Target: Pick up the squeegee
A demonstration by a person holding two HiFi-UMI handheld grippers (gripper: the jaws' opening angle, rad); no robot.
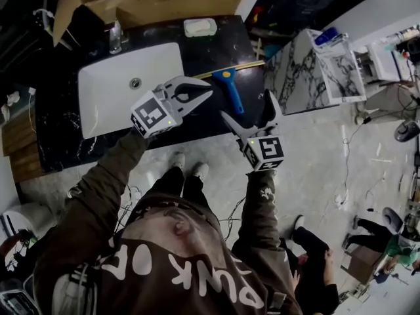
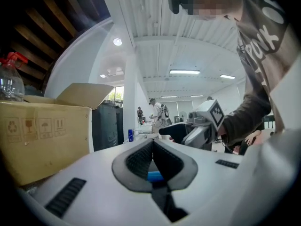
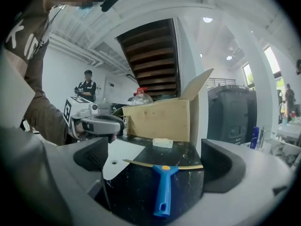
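The squeegee [image 1: 230, 88] lies flat on the black marble counter [image 1: 203, 48], its blue handle toward me and its thin yellow blade [image 1: 231, 69] across the far end. My right gripper [image 1: 250, 107] is open just short of the counter's front edge. In the right gripper view the squeegee [image 3: 163, 189] lies ahead between the wide jaws of the right gripper [image 3: 157, 163], untouched. My left gripper [image 1: 209, 92] hovers left of the handle, shut on nothing. In the left gripper view its pads [image 2: 141, 160] meet, and a sliver of blue shows behind them.
A white sink [image 1: 105, 87] with a faucet [image 1: 116, 37] fills the counter's left part. A white soap dish [image 1: 200, 27] sits at the back, in front of an open cardboard box [image 1: 167, 0]. A marble-patterned cabinet [image 1: 305, 77] stands to the right. Grey floor lies below the counter edge.
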